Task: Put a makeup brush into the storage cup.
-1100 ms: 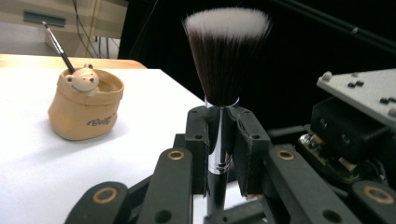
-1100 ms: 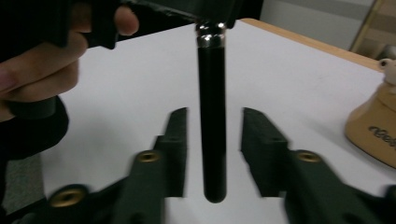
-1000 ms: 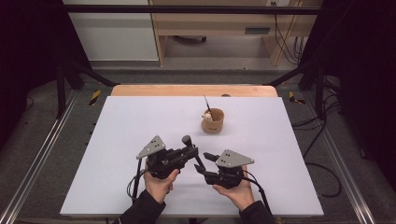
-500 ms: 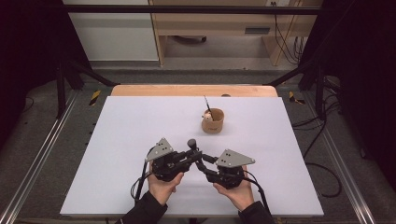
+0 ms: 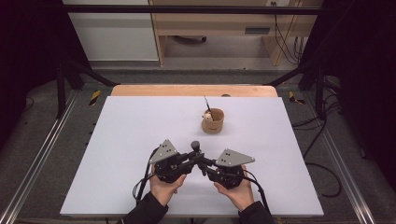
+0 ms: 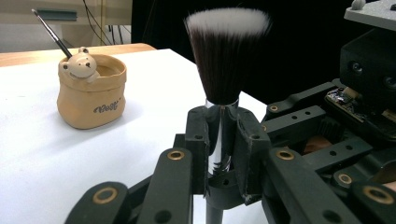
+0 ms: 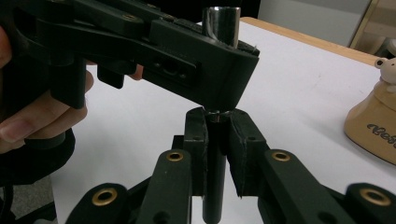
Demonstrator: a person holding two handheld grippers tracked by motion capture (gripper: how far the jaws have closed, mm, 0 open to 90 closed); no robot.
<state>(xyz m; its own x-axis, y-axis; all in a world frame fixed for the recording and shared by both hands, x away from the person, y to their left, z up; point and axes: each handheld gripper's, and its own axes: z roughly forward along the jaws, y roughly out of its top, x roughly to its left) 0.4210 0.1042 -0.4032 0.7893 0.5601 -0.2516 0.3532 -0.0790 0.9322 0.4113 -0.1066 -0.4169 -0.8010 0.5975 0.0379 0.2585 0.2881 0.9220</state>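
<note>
Two tools meet on one makeup brush (image 6: 228, 70) at the near middle of the desk (image 5: 140, 121). The left tool (image 6: 223, 140) is clamped on the chrome ferrule, just under the dark, white-tipped bristles, holding the brush upright. The right tool (image 7: 216, 140) has just been closing, and its pads now press the black handle directly below the left tool's jaws, so both grip the same stem, one stacked above the other. Further up the desk, well apart from the hands, stands the tan bear pot (image 5: 213, 121) with a thin brush (image 5: 206, 102) leaning in it. The risk, as I judge it: the two grips sit very close together, so any twist or pull between the hands could lever the slick ferrule out of the left pads. Letting go too early could tip the brush onto the desk.
</note>
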